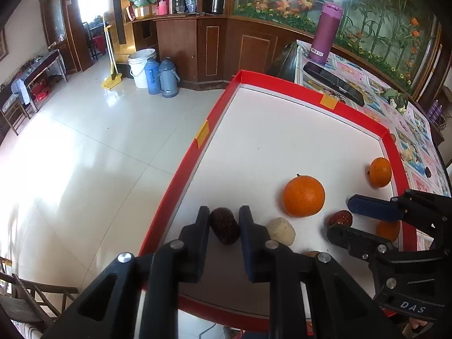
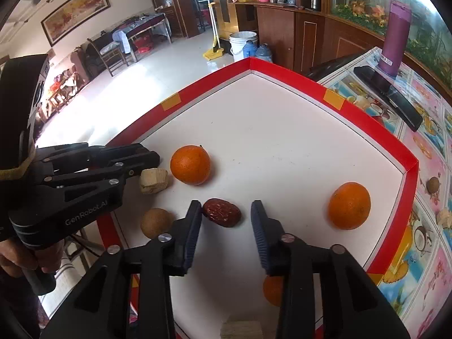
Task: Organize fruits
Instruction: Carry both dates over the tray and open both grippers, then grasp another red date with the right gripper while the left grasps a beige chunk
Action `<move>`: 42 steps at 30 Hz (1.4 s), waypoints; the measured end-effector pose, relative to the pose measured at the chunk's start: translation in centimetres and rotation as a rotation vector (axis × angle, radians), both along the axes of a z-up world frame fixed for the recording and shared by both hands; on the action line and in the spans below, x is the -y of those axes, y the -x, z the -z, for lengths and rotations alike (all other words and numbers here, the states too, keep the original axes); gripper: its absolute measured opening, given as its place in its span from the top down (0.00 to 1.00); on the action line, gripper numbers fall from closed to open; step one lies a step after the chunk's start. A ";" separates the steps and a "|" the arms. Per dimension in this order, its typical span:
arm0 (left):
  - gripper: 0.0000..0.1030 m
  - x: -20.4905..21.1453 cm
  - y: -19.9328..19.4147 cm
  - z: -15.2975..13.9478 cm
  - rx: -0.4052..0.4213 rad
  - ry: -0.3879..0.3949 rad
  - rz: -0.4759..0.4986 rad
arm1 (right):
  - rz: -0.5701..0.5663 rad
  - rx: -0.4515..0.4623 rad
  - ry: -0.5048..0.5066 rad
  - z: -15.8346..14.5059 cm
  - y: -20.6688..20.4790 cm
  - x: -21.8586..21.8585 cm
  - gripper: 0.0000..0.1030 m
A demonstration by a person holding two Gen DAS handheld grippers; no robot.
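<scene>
A white tray with a red rim [image 1: 197, 152] [image 2: 353, 113] holds the fruit. My left gripper [image 1: 224, 214] is shut on a dark red date [image 1: 224, 226] at the tray's left edge; in the right wrist view it [image 2: 149, 155] hides that date. My right gripper [image 2: 226, 212] [image 1: 343, 216] is open around a second red date [image 2: 221, 212] [image 1: 340, 218], its left finger touching it. Oranges lie mid-tray [image 1: 303, 196] [image 2: 190, 164] and at the right rim [image 1: 380, 171] [image 2: 349, 206]. A third orange [image 2: 272, 291] [image 1: 388, 229] is partly hidden behind my right gripper.
A pale chunk [image 1: 281, 231] [image 2: 154, 180] and a brown round fruit [image 2: 156, 222] lie near the left gripper. On the patterned cloth to the right stand a purple flask [image 1: 325, 32] [image 2: 395, 36] and a black phone [image 1: 333, 82] [image 2: 387, 96]. Tiled floor lies beyond the tray's left edge.
</scene>
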State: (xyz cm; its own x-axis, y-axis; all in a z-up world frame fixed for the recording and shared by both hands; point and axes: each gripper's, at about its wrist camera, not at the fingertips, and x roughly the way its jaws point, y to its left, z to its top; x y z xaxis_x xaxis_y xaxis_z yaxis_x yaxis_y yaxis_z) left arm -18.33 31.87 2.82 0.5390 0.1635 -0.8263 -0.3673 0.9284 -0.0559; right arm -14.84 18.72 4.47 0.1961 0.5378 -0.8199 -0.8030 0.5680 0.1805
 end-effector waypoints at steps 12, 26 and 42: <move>0.42 3.2 0.2 -3.7 0.075 -0.132 -0.018 | 0.099 0.003 -0.258 -3.5 -2.9 7.5 0.59; 0.34 15.8 -5.2 -6.0 0.123 -0.125 0.263 | 0.402 0.004 -0.293 -1.8 -9.0 22.6 0.59; 0.34 25.5 -12.8 -2.9 0.092 -0.112 0.402 | 0.757 0.058 -0.133 2.2 -14.9 36.4 0.58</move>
State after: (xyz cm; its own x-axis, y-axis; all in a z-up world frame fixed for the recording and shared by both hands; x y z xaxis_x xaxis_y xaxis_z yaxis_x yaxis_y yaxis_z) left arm -5.48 6.40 5.75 0.6484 0.0109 -0.7612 0.0271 0.9989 0.0374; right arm 0.10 -17.69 2.31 0.5910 0.3335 -0.7345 -0.2148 0.9427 0.2552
